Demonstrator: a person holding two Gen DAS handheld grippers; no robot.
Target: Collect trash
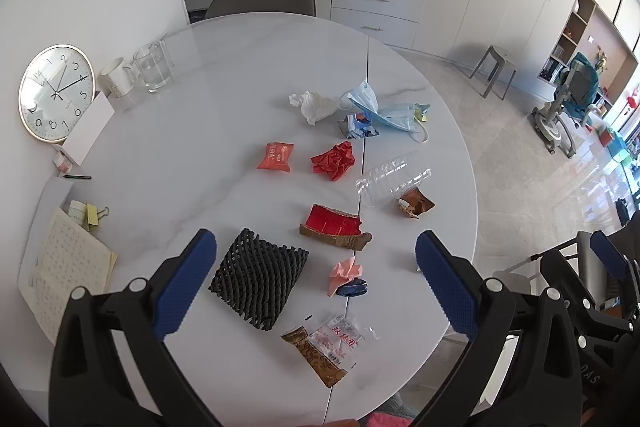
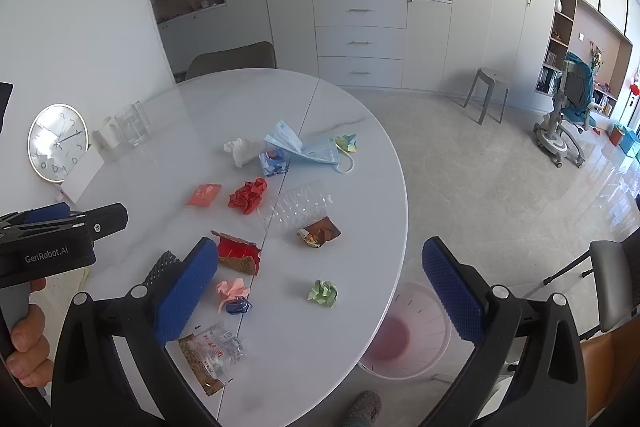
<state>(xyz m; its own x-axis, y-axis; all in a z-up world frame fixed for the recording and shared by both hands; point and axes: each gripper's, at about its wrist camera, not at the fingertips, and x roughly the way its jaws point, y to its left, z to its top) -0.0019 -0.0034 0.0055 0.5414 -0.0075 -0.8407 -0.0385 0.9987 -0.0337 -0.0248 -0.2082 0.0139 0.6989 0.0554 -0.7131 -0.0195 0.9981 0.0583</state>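
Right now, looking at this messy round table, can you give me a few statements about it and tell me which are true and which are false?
1. Both the left claw and the right claw are open and hold nothing. True.
2. The clear plastic bottle stands upright. False: it lies on its side.
3. The black foam net lies on the white table. True.
4. The wall clock hangs high on a wall. False: it stands at the table's edge, against the wall.
5. The pink bin sits on the table. False: it is on the floor beside it.
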